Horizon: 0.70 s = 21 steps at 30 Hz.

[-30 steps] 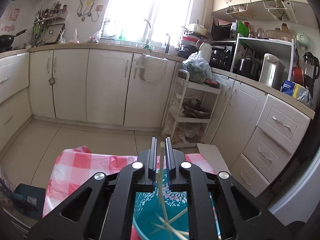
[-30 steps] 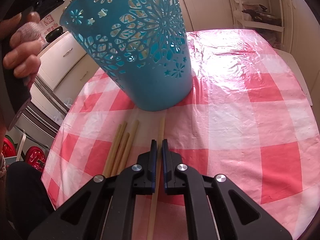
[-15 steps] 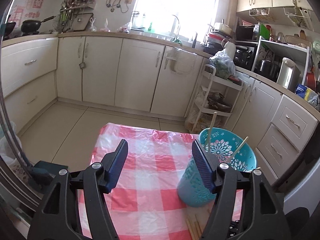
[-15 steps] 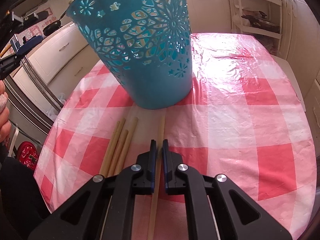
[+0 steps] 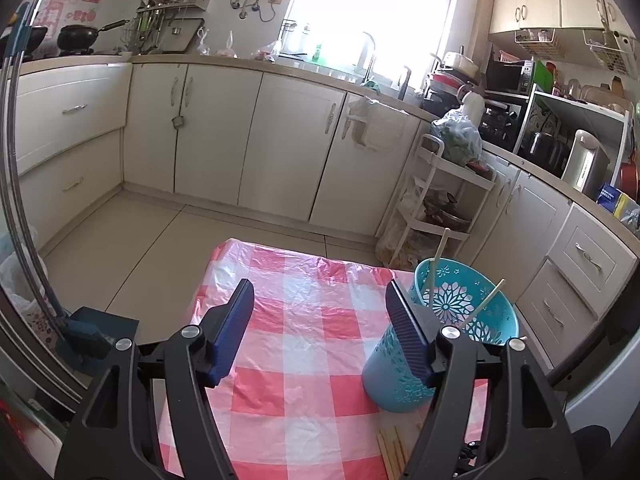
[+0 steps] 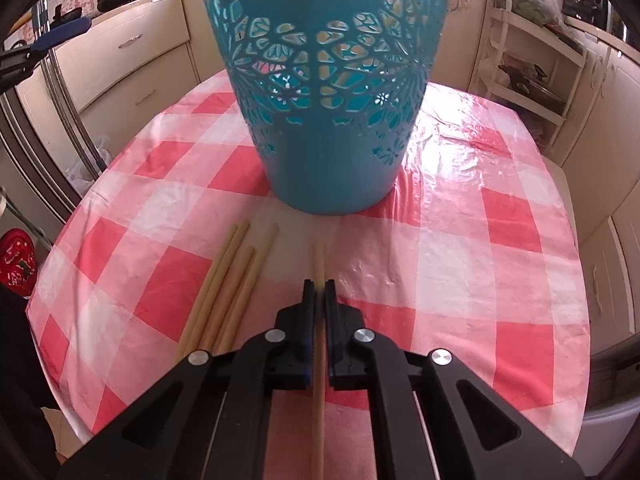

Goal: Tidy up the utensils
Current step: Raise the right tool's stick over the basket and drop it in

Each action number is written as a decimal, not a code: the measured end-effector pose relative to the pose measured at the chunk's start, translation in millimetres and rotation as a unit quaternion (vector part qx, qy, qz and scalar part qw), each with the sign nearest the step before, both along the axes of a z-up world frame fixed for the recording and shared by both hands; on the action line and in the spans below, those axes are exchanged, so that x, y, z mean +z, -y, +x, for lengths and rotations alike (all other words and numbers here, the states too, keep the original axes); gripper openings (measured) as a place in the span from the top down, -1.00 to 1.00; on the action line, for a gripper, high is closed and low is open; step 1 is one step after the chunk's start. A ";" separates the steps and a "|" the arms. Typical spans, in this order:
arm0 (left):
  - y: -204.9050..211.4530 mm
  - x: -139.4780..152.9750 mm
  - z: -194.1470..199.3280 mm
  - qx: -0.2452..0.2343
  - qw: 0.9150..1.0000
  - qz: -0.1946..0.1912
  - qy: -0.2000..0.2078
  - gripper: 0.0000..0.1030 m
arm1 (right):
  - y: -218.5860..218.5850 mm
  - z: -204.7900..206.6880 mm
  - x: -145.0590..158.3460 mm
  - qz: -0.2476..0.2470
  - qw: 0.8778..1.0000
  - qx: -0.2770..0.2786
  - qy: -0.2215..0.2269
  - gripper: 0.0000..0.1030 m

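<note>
A teal cut-out utensil holder (image 5: 404,364) stands on the red-and-white checked tablecloth (image 5: 304,344); chopsticks (image 5: 486,304) lean inside it. My left gripper (image 5: 320,316) is open and empty, above the table left of the holder. In the right wrist view the holder (image 6: 332,92) fills the top. My right gripper (image 6: 319,294) is shut on a single bamboo chopstick (image 6: 318,264), low over the cloth, pointing at the holder's base. Three loose chopsticks (image 6: 230,284) lie on the cloth to its left; their ends show in the left wrist view (image 5: 390,452).
The table (image 6: 520,240) stands in a kitchen with cream cabinets (image 5: 280,144). A white trolley (image 5: 436,208) stands beyond the table's far right corner. Drawers (image 5: 576,272) run along the right. The left gripper's blue pads (image 6: 60,36) show at upper left in the right wrist view.
My left gripper opened, dropped its chopstick into the holder and pulled back up and to the left. My right gripper stayed shut on its chopstick and has shifted closer to the holder.
</note>
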<state>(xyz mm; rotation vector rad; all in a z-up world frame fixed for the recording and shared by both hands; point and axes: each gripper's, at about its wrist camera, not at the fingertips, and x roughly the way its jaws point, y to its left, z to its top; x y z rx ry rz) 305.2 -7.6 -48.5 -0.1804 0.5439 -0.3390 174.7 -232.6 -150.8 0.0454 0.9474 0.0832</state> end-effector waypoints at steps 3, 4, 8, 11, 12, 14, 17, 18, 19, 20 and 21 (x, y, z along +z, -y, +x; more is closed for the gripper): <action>1.5 0.7 -1.9 0.003 1.000 0.008 0.000 -0.28 | 10.9 -16.5 4.0 0.058 0.998 -0.009 0.006 0.89; 3.5 0.7 -3.0 0.004 1.000 0.011 0.000 -0.29 | 15.0 -20.5 6.7 0.076 0.997 -0.011 0.010 0.89; 7.2 0.5 -5.5 0.006 1.000 0.023 0.003 -0.32 | 27.3 -35.2 30.4 0.132 0.990 -0.021 0.042 0.89; 8.7 0.1 -7.0 0.004 1.000 0.030 0.005 -0.33 | 32.5 -40.4 55.2 0.159 0.985 -0.021 0.069 0.89; 9.1 -0.2 -7.7 0.004 0.999 0.032 0.006 -0.33 | 34.4 -41.9 65.0 0.170 0.982 -0.021 0.080 0.89; 10.8 0.0 -8.7 0.003 0.999 0.037 0.009 -0.33 | 37.6 -43.8 86.2 0.191 0.976 -0.020 0.102 0.89; 13.7 -0.2 -8.8 0.002 0.999 0.041 0.009 -0.35 | 39.8 -42.5 116.9 0.223 0.965 -0.016 0.136 0.89; 14.0 -0.6 -8.8 0.002 0.999 0.041 0.008 -0.35 | 40.0 -41.2 126.2 0.229 0.962 -0.013 0.147 0.89; 13.9 -0.8 -8.0 0.002 0.999 0.041 0.007 -0.35 | 40.4 -39.0 136.6 0.236 0.959 -0.010 0.159 0.89; 13.5 -0.9 -8.0 0.002 0.999 0.040 0.006 -0.36 | 40.4 -36.1 148.7 0.242 0.955 -0.007 0.173 0.89; 13.3 -0.9 -8.0 0.002 0.999 0.039 0.006 -0.36 | 42.0 -33.4 158.3 0.248 0.951 -0.005 0.184 0.89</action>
